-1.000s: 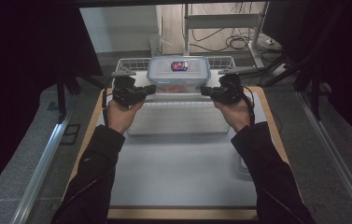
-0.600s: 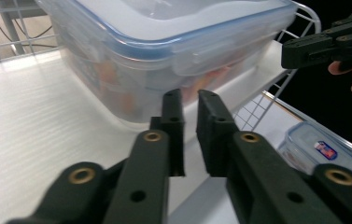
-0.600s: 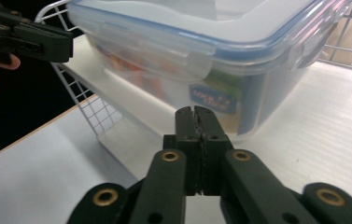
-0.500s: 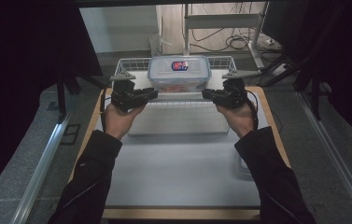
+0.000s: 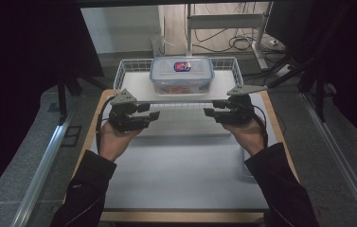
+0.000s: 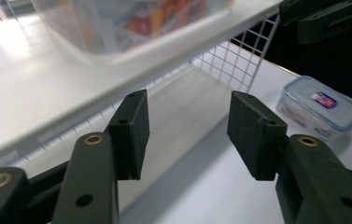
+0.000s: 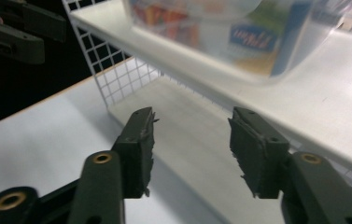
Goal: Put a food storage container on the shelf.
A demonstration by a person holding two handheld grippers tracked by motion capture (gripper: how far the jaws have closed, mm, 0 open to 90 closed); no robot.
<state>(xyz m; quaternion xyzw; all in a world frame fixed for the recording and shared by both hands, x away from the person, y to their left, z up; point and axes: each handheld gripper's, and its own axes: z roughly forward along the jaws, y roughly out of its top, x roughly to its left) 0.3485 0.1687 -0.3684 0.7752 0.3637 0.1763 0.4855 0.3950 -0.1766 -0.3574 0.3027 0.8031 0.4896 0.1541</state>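
High view: lidded food container (image 5: 182, 74) at 12 o'clock on the wire shelf (image 5: 143, 85). Left gripper (image 5: 144, 116) and right gripper (image 5: 215, 110), jaws wide apart and empty, flank the shelf's front edge, seemingly just clear of it.

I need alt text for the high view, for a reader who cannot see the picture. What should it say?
A person holds two open black grippers, the left gripper and the right gripper, facing each other just below a white wire shelf. On the shelf stands a clear lidded food container with a colourful label, above a white table.
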